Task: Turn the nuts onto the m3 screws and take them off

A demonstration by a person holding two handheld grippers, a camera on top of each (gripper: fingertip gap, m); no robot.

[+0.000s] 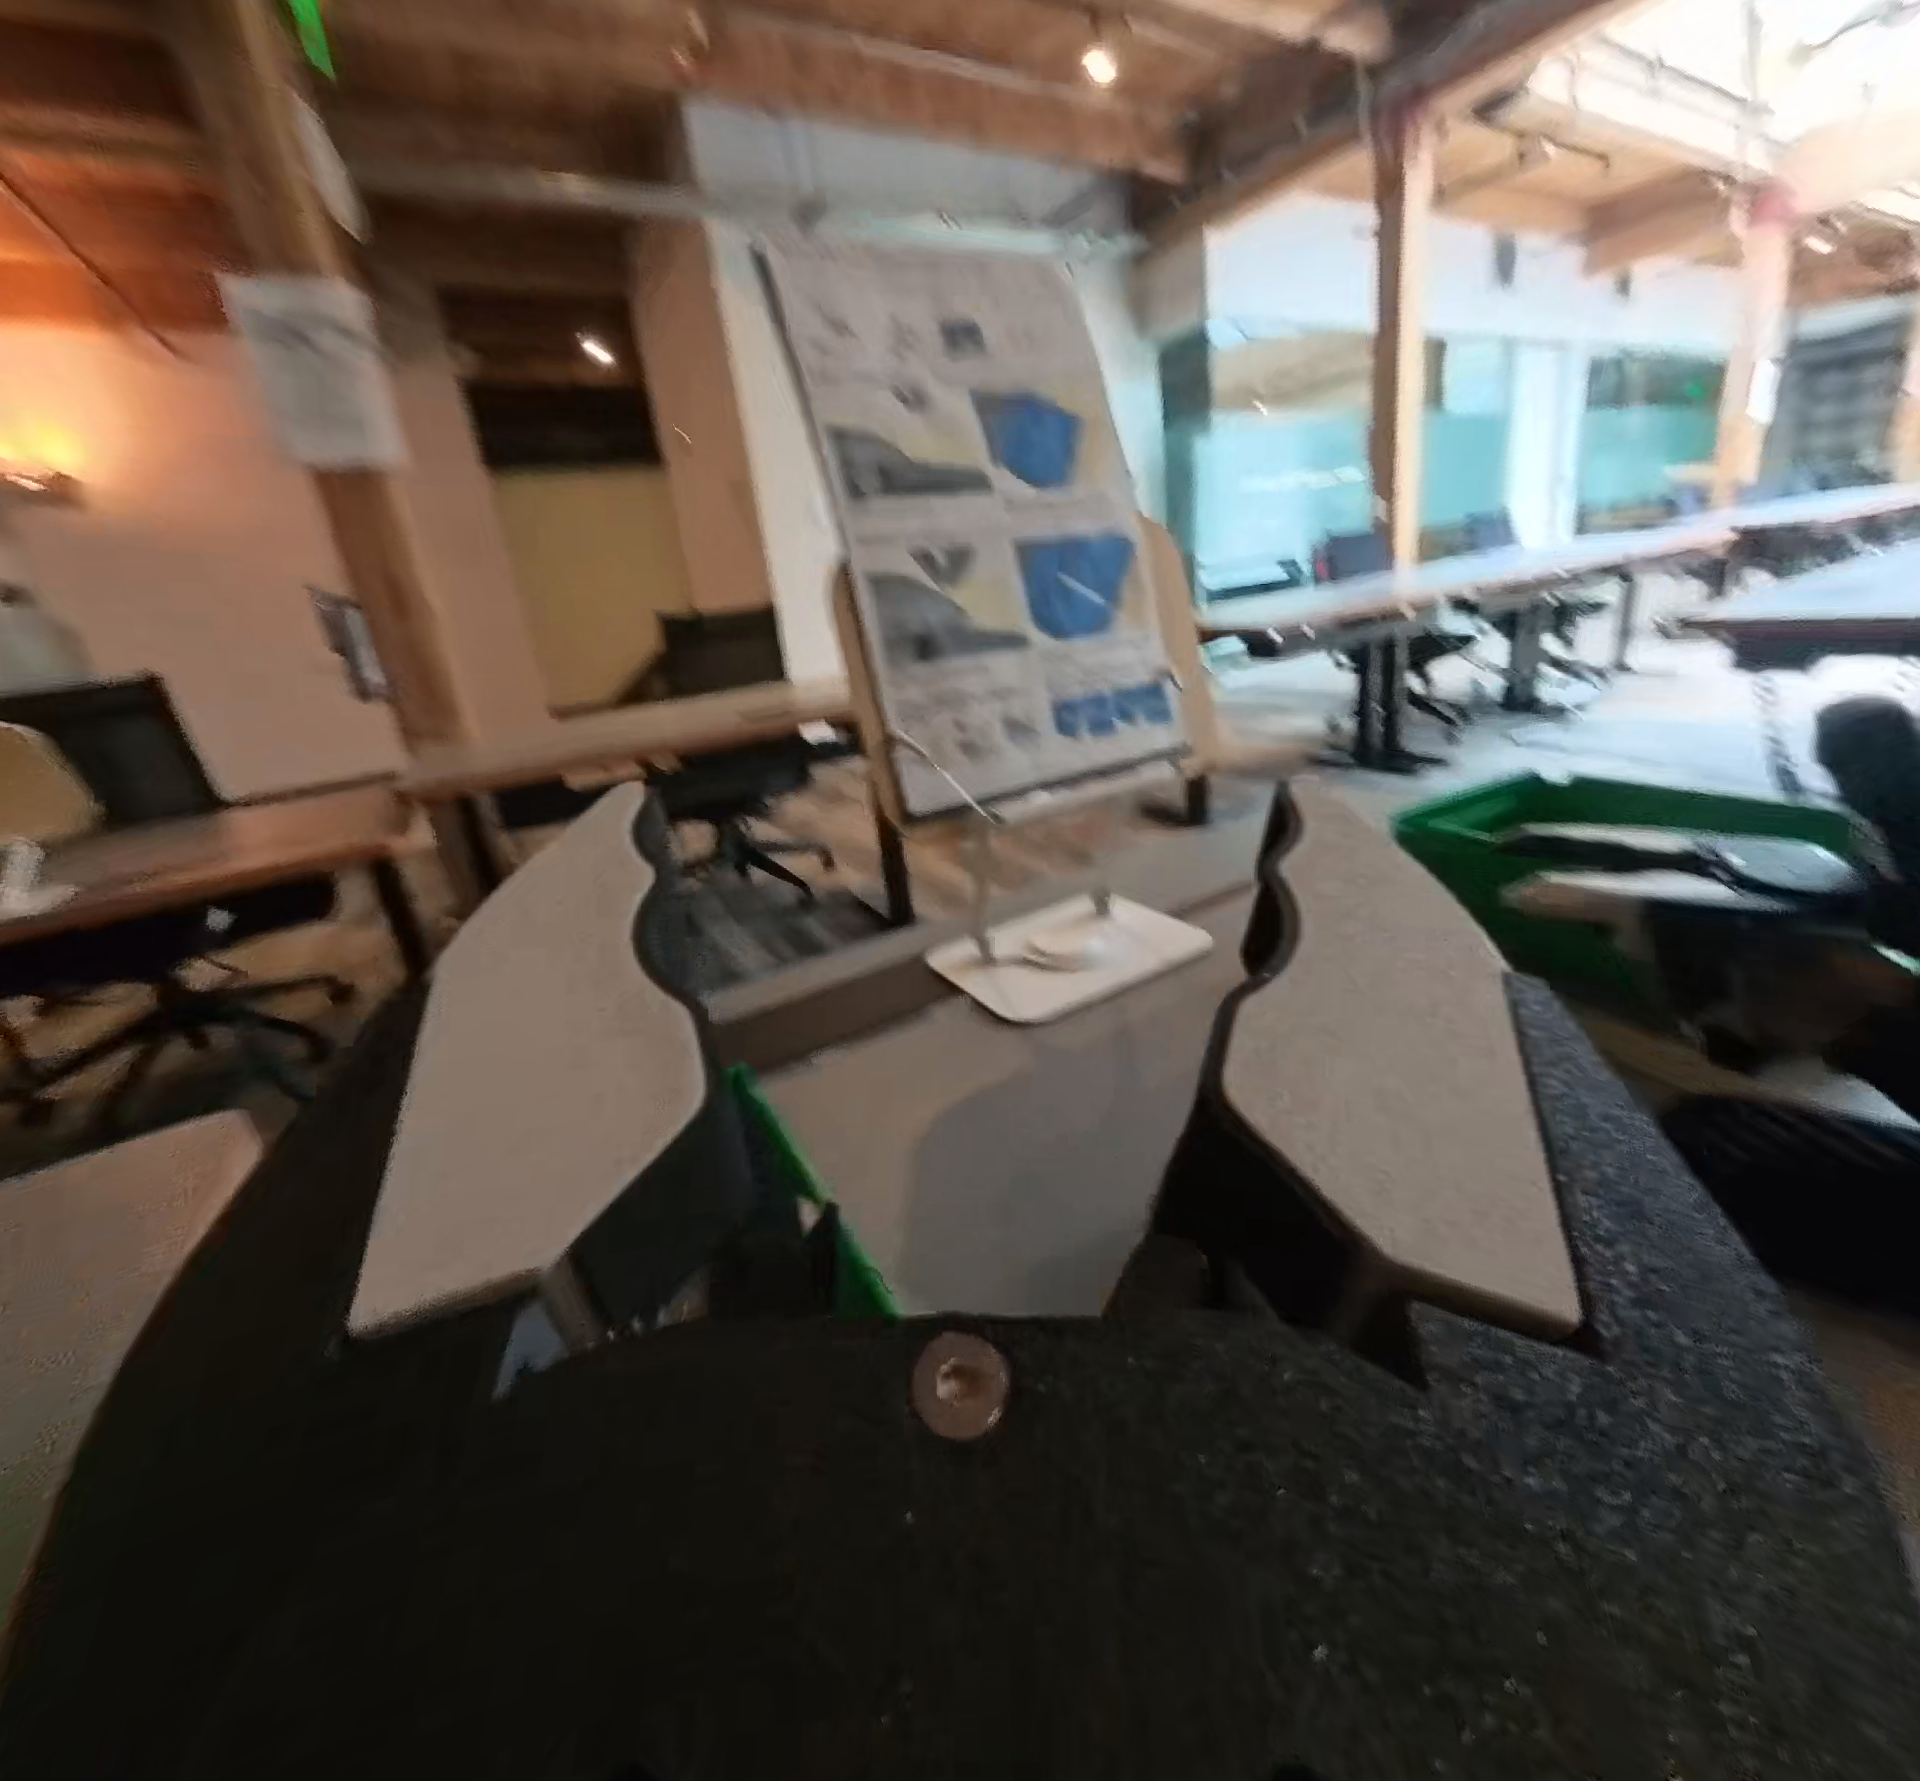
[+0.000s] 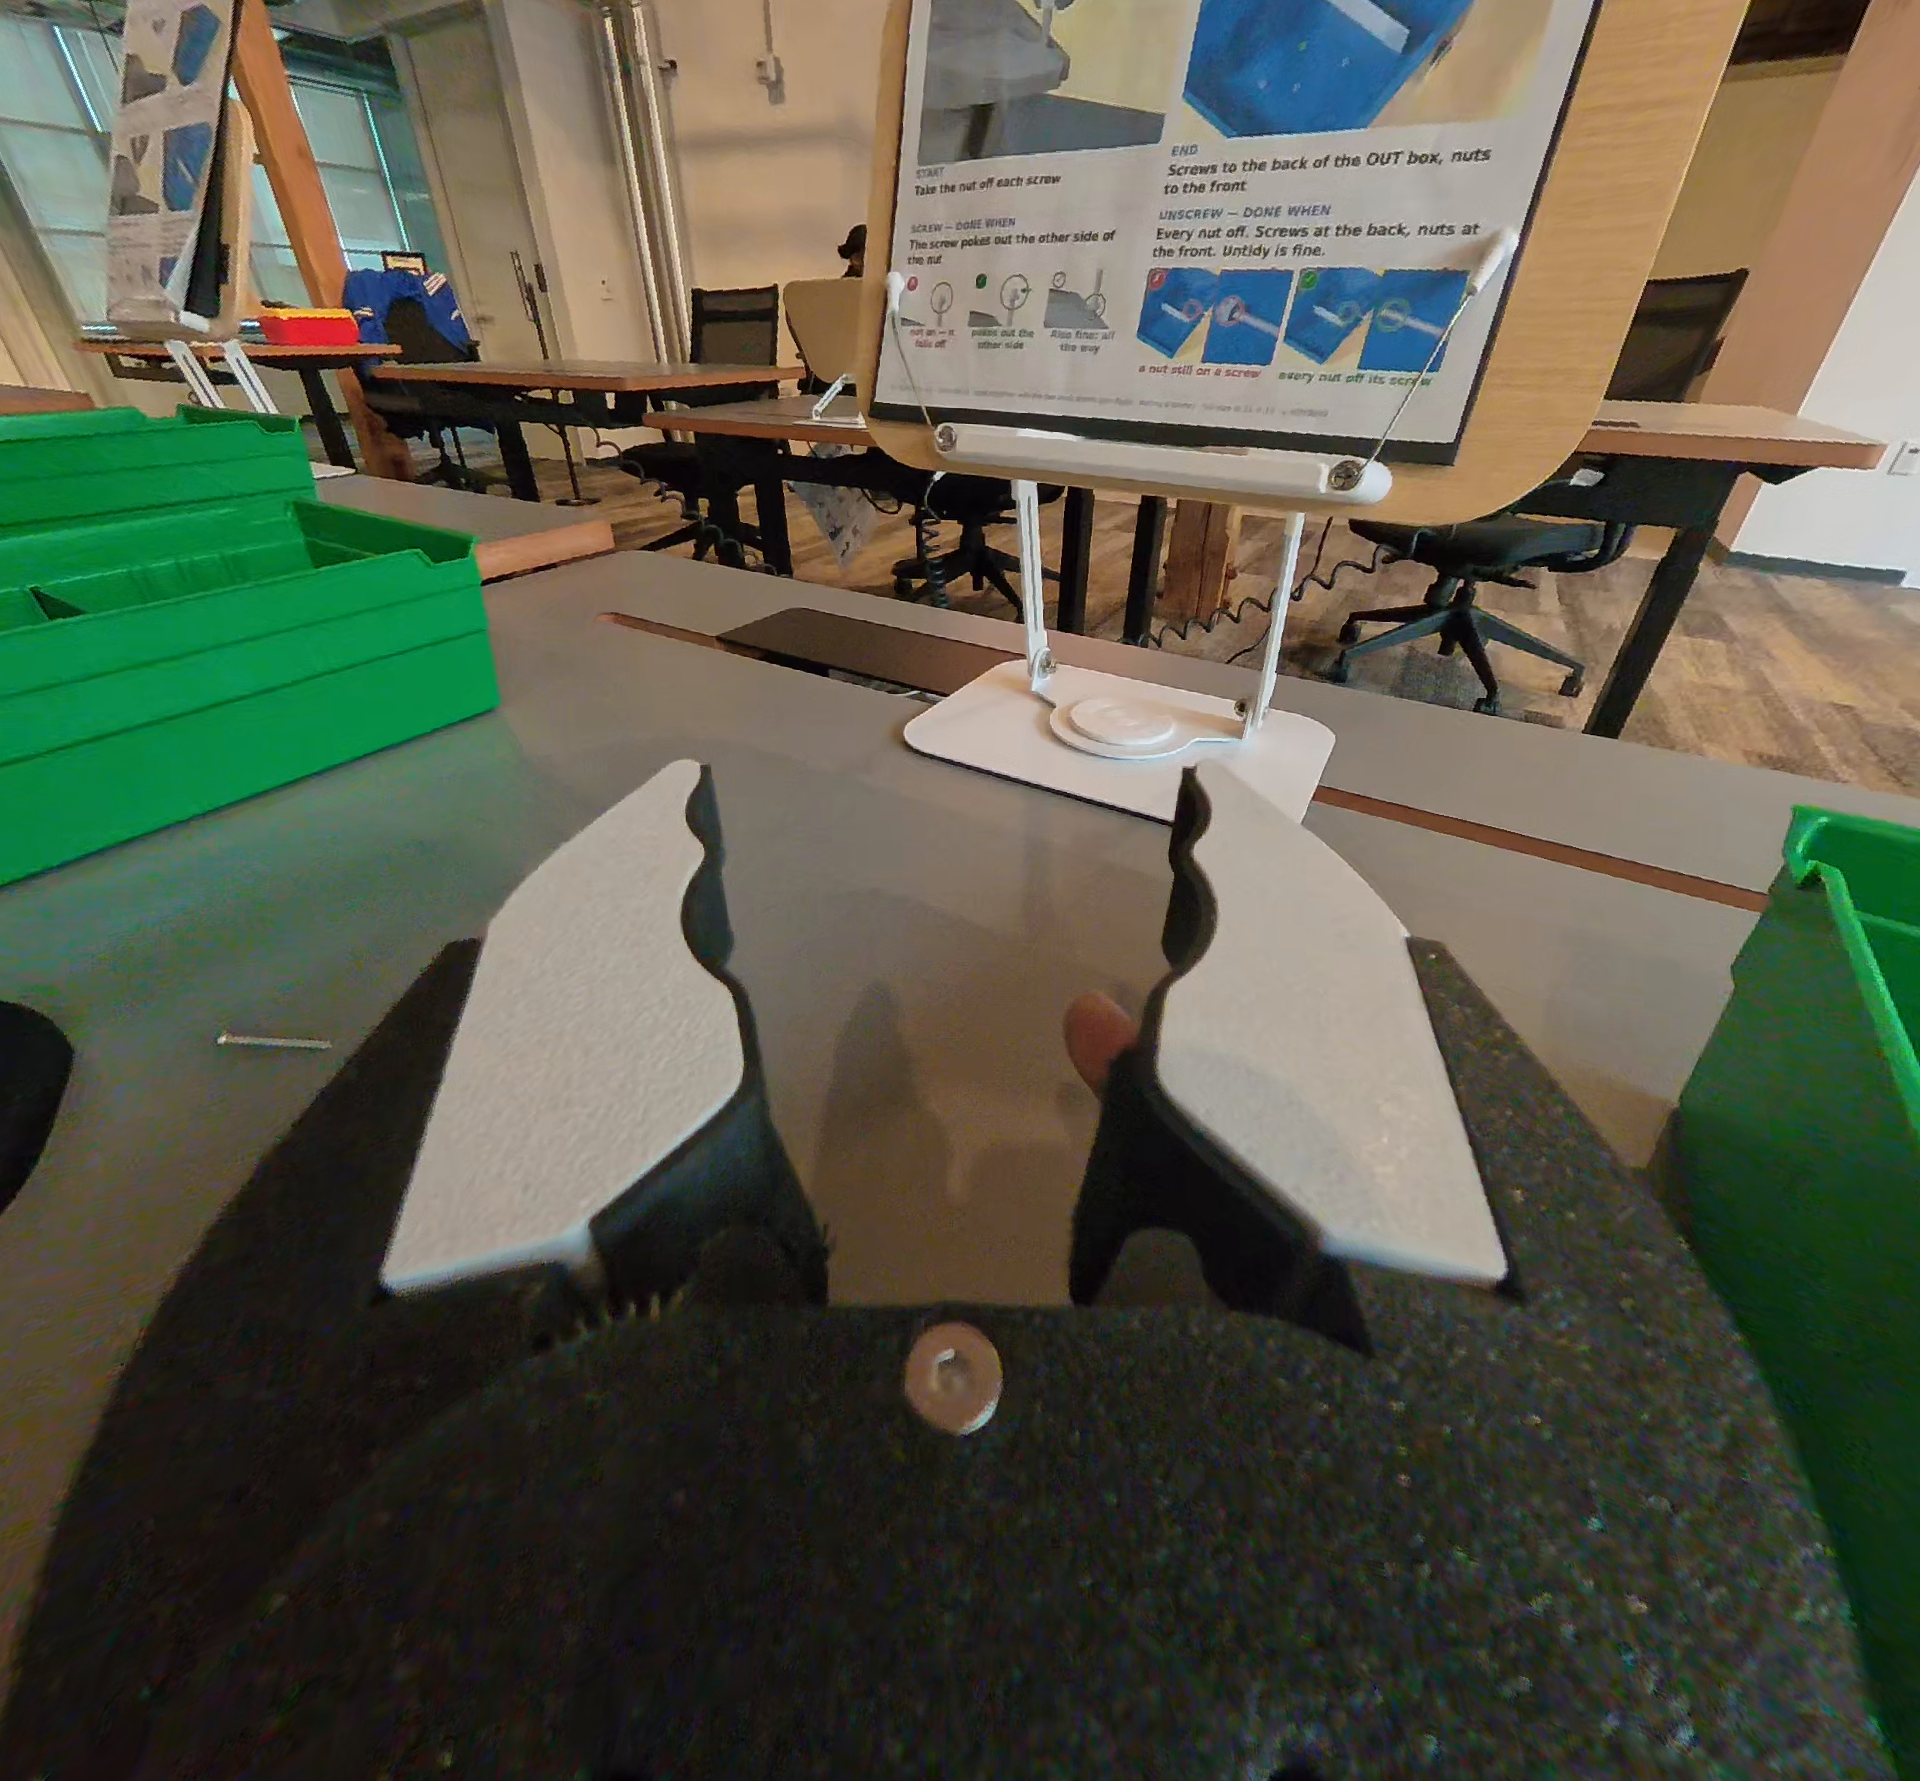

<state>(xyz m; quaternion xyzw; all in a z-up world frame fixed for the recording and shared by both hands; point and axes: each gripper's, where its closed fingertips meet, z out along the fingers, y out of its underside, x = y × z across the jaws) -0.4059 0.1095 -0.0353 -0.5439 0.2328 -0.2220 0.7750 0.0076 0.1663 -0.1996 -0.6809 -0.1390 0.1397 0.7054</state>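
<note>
Left gripper [image 1: 961, 858] spread wide, nothing between the pads, view blurred. Right gripper [image 2: 945, 838] wide too and bare, over a grey table [image 2: 831, 900]; a fingertip [image 2: 1096, 1035] showing by the right finger's base. One screw [image 2: 272, 1041] lying flat on the table, left of the right gripper, well apart from it. Green bins [image 2: 229, 651] far left, another green bin [image 2: 1829, 1108] at the right edge. White stand [image 2: 1117, 729] straight ahead, carrying an instruction sheet [image 2: 1195, 162]. Beyond, long desks [image 2: 582, 372], black office chairs [image 2: 1475, 578], wood floor, wooden beams overhead.
</note>
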